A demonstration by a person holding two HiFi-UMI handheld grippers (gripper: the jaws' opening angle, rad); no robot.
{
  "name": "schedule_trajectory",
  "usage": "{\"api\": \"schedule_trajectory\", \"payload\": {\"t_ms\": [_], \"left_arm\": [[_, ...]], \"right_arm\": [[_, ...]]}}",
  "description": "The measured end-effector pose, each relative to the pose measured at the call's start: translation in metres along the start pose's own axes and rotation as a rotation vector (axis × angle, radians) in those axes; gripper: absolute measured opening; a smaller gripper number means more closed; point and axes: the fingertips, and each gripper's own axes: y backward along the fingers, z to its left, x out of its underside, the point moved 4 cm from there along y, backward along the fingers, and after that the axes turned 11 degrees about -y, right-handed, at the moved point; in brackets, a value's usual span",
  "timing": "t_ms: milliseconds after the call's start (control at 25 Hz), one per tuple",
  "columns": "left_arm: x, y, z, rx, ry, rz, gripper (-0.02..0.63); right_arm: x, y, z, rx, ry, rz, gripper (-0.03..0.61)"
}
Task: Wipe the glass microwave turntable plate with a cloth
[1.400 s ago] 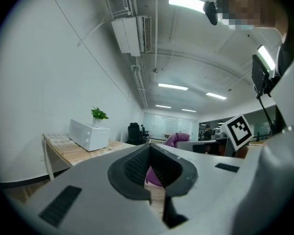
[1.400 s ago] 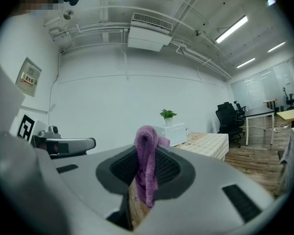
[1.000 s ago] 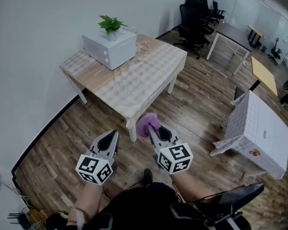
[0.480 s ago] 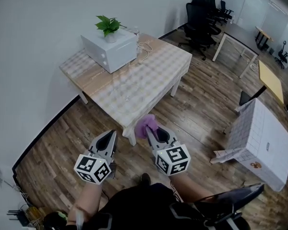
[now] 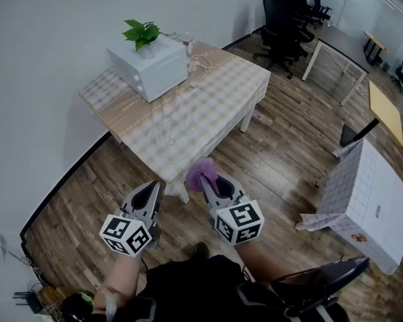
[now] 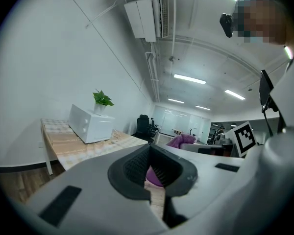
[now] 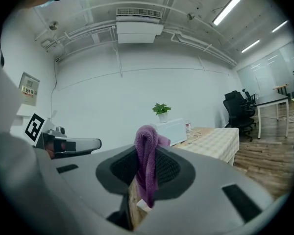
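The jaws of the left gripper (image 6: 149, 150) are pressing together with nothing between them; the purple patch showing past their pads belongs to the other gripper. The jaws of the right gripper (image 7: 147, 156) are pinching a purple cloth (image 7: 147, 168), which is bunching above the pads and hanging down below them in a loose fold.

In the head view both grippers are hovering side by side over the wooden floor (image 5: 282, 146), just short of the near corner of the surface (image 5: 218, 102), with their tips pointing toward it. The cloth is sticking out toward that corner without touching it.

The glass plate (image 5: 169, 134) is lying flat on the checked top of the surface, near its middle, showing only as a faint clear ring. It is sitting well apart from both grippers and from the cloth. Behind it, a white microwave (image 5: 148, 66) is standing against the wall with a small green plant (image 5: 140, 33) sitting on top.
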Motion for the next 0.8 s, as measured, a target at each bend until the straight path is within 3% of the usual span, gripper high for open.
{"api": "schedule_trajectory", "payload": {"t_ms": [440,800], "left_arm": [[-0.002,-0.016,0.000,-0.001,-0.025,0.032,0.005],[0.001,-0.034,0.037,0.004,0.012,0.035,0.005]], "right_arm": [[-0.005,-0.009,-0.014,-0.015,-0.028,-0.018,0.075],[-0.013,-0.042,-0.013,-0.007,0.000,-0.002,0.075]]}}
